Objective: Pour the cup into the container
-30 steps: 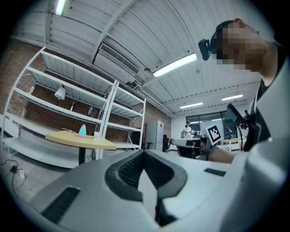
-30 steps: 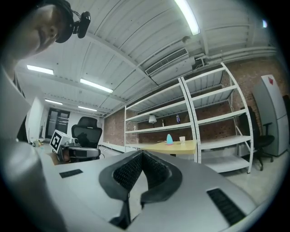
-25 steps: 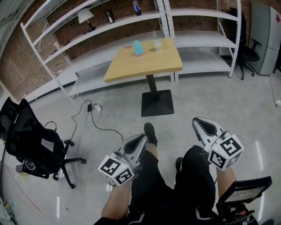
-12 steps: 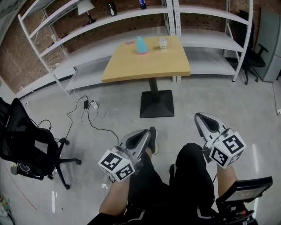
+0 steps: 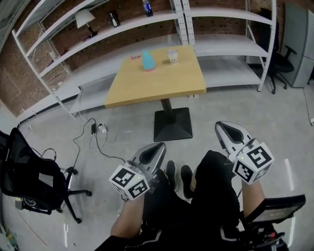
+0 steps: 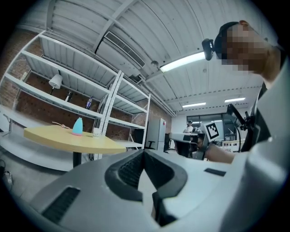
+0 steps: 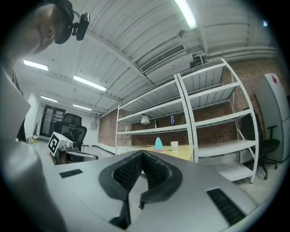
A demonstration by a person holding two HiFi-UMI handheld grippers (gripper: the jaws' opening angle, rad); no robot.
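Note:
A white cup (image 5: 172, 56) and a turquoise container (image 5: 147, 61) stand at the far end of a yellow table (image 5: 157, 83), well ahead of me. Both grippers are held level at waist height, far short of the table. My left gripper (image 5: 159, 146) is shut with nothing between its jaws, and so is my right gripper (image 5: 220, 127). In the left gripper view the container (image 6: 78, 126) and cup (image 6: 96, 132) show small at the left, beyond the closed left gripper (image 6: 144, 152). The right gripper view has the container (image 7: 158, 143) and cup (image 7: 174, 145) just above the closed right gripper (image 7: 142, 153).
White shelving (image 5: 98, 37) runs behind the table, with a lamp (image 5: 84, 19) and a bottle (image 5: 146, 7) on it. A black office chair (image 5: 29, 171) and floor cables (image 5: 98, 130) lie to the left. Another chair (image 5: 282, 56) stands far right. The table's black base (image 5: 171, 125) sits ahead of my feet.
The table and shelves have drawn nearer and shifted slightly left in the head view. The person's feet have come together. Both grippers stay shut at the same height.

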